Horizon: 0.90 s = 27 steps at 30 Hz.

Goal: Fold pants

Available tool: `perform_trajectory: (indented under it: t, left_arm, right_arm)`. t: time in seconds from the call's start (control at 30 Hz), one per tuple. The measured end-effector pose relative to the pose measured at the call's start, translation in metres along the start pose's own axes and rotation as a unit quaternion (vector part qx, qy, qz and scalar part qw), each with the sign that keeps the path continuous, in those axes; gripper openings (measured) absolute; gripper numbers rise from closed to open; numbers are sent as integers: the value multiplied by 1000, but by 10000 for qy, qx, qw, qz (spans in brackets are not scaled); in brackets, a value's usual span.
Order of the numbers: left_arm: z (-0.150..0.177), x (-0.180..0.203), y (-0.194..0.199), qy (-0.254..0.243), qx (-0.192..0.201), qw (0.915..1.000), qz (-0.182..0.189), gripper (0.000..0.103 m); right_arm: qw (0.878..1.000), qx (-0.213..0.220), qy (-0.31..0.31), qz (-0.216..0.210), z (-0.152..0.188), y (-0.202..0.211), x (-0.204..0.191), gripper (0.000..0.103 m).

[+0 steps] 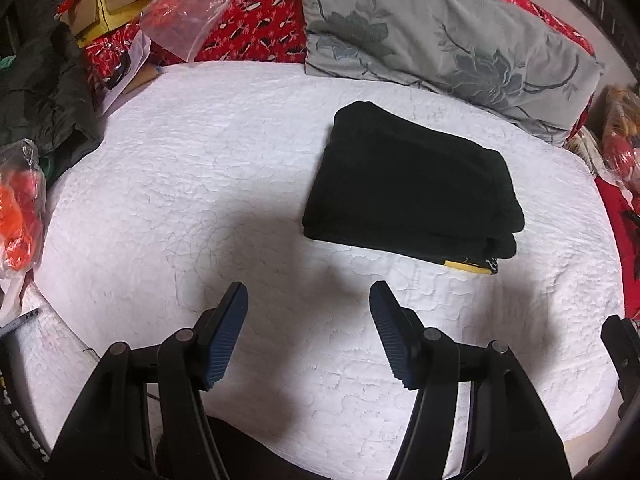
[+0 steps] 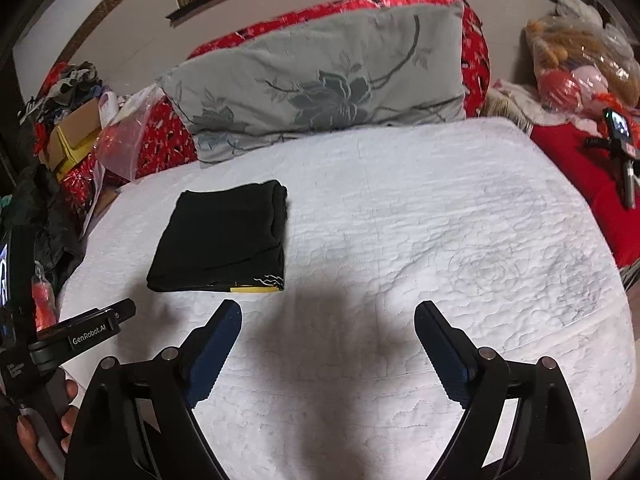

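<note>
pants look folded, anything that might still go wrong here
Mostly minor risks. The folded black pants show bulky stacked layers at one edge, so they might slump open if nudged. A yellow-marked corner pokes out unevenly. Both the left gripper and right gripper are open nearby; a careless sweep might snag the stack.

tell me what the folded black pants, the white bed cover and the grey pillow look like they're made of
Black pants: a soft, matte fabric, maybe knit or fleece; the folded edges look thick and rounded, with no shine.
White bed cover: quilted textile, likely cotton; stitched wavy lines puff the surface.
Grey pillow: woven cloth with a slight sheen and a darker floral pattern, perhaps jacquard or embroidery.
</note>
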<state>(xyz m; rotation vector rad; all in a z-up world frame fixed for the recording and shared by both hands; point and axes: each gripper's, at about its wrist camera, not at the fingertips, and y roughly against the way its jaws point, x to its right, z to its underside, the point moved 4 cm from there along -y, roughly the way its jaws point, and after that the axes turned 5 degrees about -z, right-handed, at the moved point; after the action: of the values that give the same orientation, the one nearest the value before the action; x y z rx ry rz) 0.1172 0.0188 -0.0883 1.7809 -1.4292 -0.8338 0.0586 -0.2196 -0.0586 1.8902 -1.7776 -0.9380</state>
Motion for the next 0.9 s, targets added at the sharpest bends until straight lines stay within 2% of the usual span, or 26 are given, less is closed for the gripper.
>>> perform_trajectory:
  t: [0.23,0.5,0.63,0.73,0.9]
  left_arm:
    - [15,3,7,-250,146,9995,-78,62]
    - [20,12,17,-587,362,9971,-312,63]
    - [22,14,21,-609,431,9969,-246,63]
    - [24,15,23,-611,466,9967,-274,63]
    - [24,15,24,-630,480,9967,-192,63]
  right_arm:
    - [9990,299,314,86,9,16,-7,99]
    - [9978,210,536,333,11,14,-8,100]
    - [9970,176,585,477,10,12,-9,103]
    - [9964,-23,584,614,11,5,-8,103]
    - [9958,31,515,756,11,6,-5,103]
